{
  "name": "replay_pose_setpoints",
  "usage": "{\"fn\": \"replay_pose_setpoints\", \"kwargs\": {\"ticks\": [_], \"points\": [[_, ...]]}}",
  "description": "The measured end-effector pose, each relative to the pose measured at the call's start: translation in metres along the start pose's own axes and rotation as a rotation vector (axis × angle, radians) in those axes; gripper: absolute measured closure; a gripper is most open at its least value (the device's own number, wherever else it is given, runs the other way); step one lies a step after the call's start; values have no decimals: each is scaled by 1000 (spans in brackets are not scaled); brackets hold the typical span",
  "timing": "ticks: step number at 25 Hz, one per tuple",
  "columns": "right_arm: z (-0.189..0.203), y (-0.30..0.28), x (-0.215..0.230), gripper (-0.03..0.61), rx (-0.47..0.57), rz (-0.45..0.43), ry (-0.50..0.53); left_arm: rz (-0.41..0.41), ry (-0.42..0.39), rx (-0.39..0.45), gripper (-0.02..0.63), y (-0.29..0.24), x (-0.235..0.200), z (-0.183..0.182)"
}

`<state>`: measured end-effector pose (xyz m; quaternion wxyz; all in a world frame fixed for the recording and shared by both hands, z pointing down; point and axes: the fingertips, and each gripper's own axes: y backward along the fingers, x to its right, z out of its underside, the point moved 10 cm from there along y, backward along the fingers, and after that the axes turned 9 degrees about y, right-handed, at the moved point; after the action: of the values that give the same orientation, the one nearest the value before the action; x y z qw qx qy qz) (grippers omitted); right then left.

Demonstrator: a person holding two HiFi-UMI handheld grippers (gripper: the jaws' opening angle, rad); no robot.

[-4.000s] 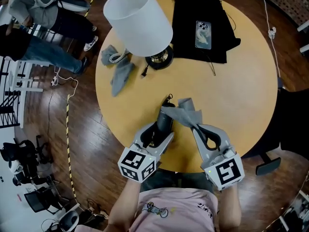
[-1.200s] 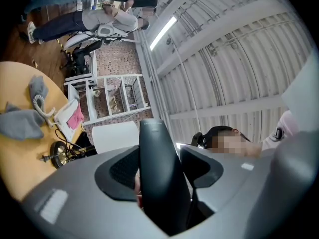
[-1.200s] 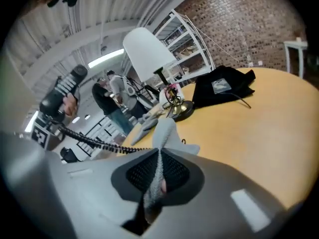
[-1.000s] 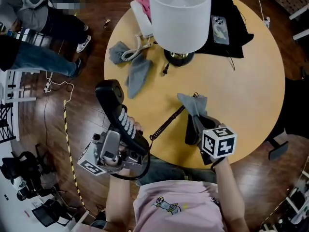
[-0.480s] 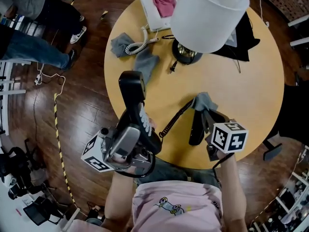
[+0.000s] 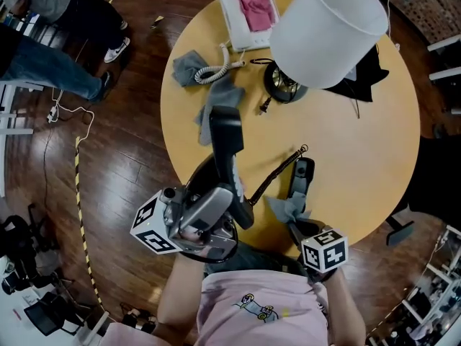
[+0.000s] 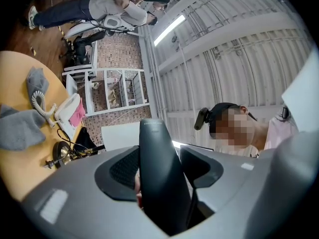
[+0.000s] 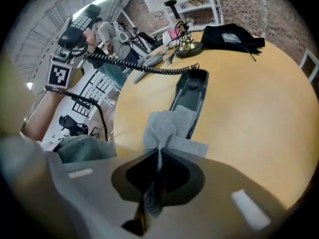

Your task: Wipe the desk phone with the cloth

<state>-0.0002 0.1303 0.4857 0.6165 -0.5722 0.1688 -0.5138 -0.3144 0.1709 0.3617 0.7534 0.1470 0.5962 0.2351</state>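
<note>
My left gripper (image 6: 232, 193) is shut on the black handset (image 6: 227, 146) and holds it up off the table at the near left edge. In the left gripper view the handset (image 7: 155, 153) fills the gap between the pads. A coiled cord (image 6: 277, 171) runs from the handset to the slim black cradle (image 6: 302, 175) lying on the round table (image 6: 374, 143). My right gripper (image 6: 295, 223) is shut on a grey cloth (image 6: 287, 207), which covers the cradle's near end. In the right gripper view the cloth (image 8: 167, 131) bunches out of the shut jaws over the cradle (image 8: 193, 91).
A lamp with a white shade (image 6: 328, 31) stands at the back of the table. Behind it lie a white phone (image 6: 241, 20) with a pink cloth, two loose grey cloths (image 6: 216, 103) and a black bag (image 6: 367, 71). A person's legs (image 6: 43, 56) show at the far left.
My right gripper has drawn the cloth back along the cradle, from its far end to its near end. The handset in my left gripper now stands nearer the cradle.
</note>
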Motion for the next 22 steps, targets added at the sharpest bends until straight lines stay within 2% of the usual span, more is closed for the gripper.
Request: {"fn": "replay_pose_setpoints", "kwargs": {"ticks": [3,5,9,12,14,20,22], "points": [[-4,5,-7,563,-28,-16,44,7,3,2,345,-2,-1,-1],[-29,15,-8,563,31,3,79,9,1,5,345,-2,-1,-3],[-102,30,1,563,158,146,183,5,-13,21,345,2,3,-8],[-126,13,12,563,121,211,223,-7,-24,40,345,8,3,-12],[-115,-3,7,563,52,181,226,-13,-27,54,345,14,3,-14],[-34,-19,-39,563,-102,-43,231,-29,-35,54,345,23,1,-18],[-19,-15,-38,563,-118,-78,209,-30,-39,40,345,22,1,-18]]}}
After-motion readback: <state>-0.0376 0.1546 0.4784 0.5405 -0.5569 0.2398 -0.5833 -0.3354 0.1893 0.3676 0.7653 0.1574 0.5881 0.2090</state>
